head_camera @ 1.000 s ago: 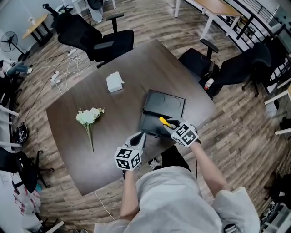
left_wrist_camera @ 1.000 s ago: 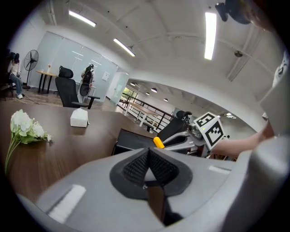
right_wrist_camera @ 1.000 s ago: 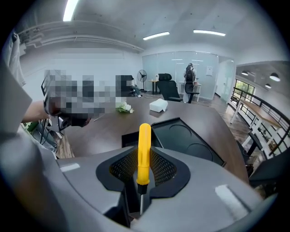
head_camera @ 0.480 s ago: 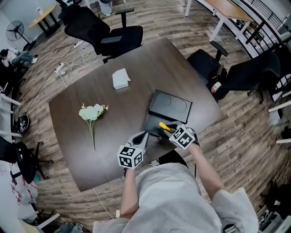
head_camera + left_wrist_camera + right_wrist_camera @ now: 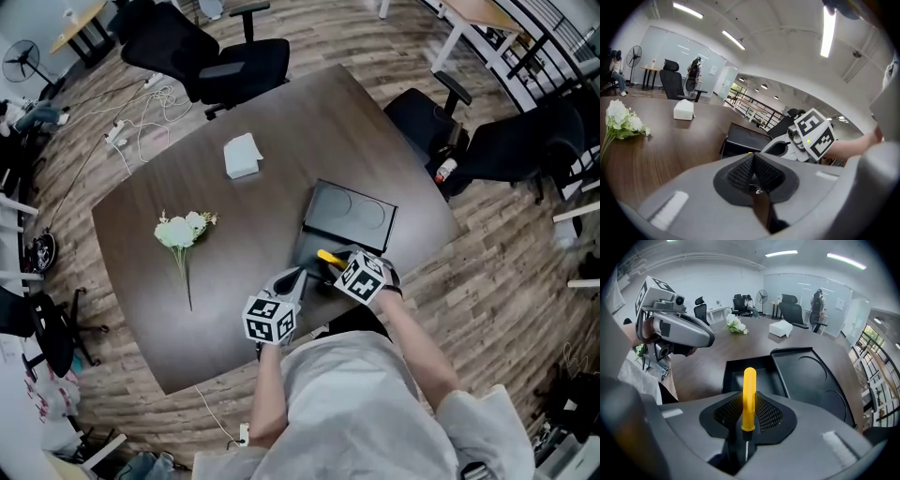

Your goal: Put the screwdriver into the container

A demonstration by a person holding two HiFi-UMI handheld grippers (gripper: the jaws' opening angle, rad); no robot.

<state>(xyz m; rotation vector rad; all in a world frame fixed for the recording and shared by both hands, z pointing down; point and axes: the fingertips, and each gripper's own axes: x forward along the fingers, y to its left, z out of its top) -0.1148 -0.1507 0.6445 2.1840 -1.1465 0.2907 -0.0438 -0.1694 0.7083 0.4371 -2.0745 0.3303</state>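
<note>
Screwdriver [image 5: 749, 397]: yellow handle clenched in right gripper [image 5: 330, 265], just above the near compartment of the black container [image 5: 375, 202].
Left gripper [image 5: 293, 283]: jaws together, empty, at the container's left.
Handling: lower inside the rim, keep centred, then release.

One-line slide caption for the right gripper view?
Right gripper grips a yellow-handled screwdriver, handle pointing toward the open black plastic container.

The container [image 5: 307, 246] sat at the table's [image 5: 234, 281] near edge, its open lid [image 5: 356, 214] behind it. Flowers [image 5: 184, 234] lay well left, a tissue box [image 5: 242, 156] beyond them. My right gripper's [image 5: 748, 416] screwdriver [image 5: 749, 394] hung over the container.
</note>
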